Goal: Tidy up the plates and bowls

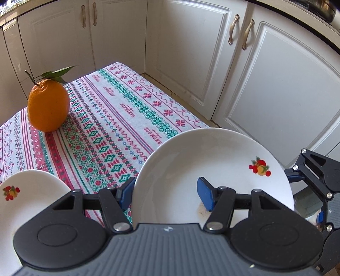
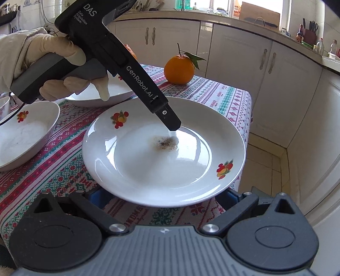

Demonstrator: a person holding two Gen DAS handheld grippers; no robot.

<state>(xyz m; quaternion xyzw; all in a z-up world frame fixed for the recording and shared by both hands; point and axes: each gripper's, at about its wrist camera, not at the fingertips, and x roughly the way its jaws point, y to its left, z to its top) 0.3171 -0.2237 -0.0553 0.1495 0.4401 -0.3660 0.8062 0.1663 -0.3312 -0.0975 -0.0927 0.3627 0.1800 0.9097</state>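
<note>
White round ceramic plate | your left fingers clamp its rim | right fingers' opening hidden, below plate, lower frame.

Lighting: we record bright, even daylight in both wrist views. Source: we place it at the window far ahead of the right tool. Glare: we note pale sheen on the plate and washed cabinet doors. Shadows: soft, short, beneath the orange. Distortion: we see strong fisheye bending and dark corners. Focus: we find both views sharp, without motion blur.
</note>
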